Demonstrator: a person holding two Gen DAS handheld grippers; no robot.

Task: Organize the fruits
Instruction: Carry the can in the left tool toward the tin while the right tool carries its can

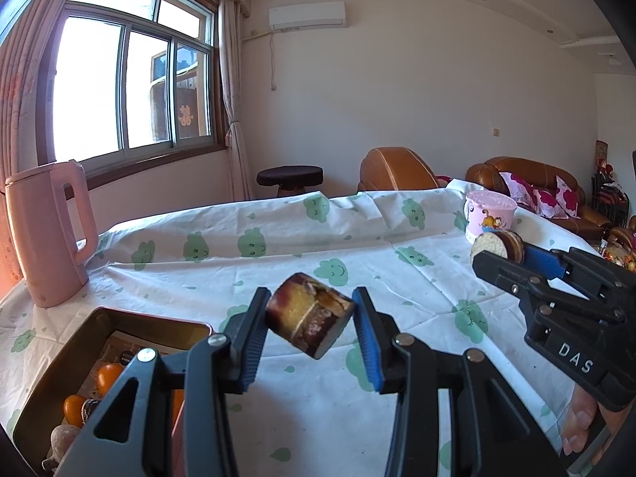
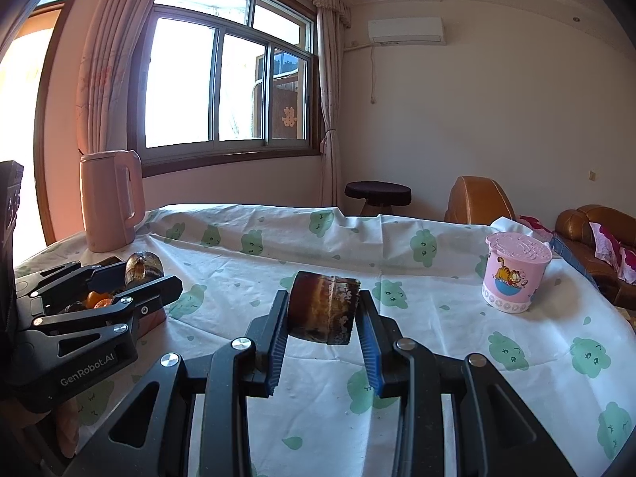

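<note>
My left gripper (image 1: 312, 332) is shut on a short brown sugarcane piece (image 1: 308, 320) and holds it above the tablecloth, just right of a brown tin tray (image 1: 151, 320). The tray holds oranges (image 1: 108, 375) and other fruit. My right gripper (image 2: 322, 328) is shut on a second brown sugarcane piece (image 2: 324, 308), also held above the cloth. In the left wrist view the right gripper (image 1: 503, 256) shows at the right with its piece (image 1: 497, 244). In the right wrist view the left gripper (image 2: 139, 274) shows at the left over the tray, with its piece (image 2: 143, 266).
A pink kettle (image 1: 47, 234) stands at the table's back left. A pink cartoon cup (image 2: 514, 276) stands at the right on the white cloth with green cloud prints (image 2: 437, 318). Brown sofas (image 1: 528, 183) and a dark stool (image 1: 290, 179) lie beyond the table.
</note>
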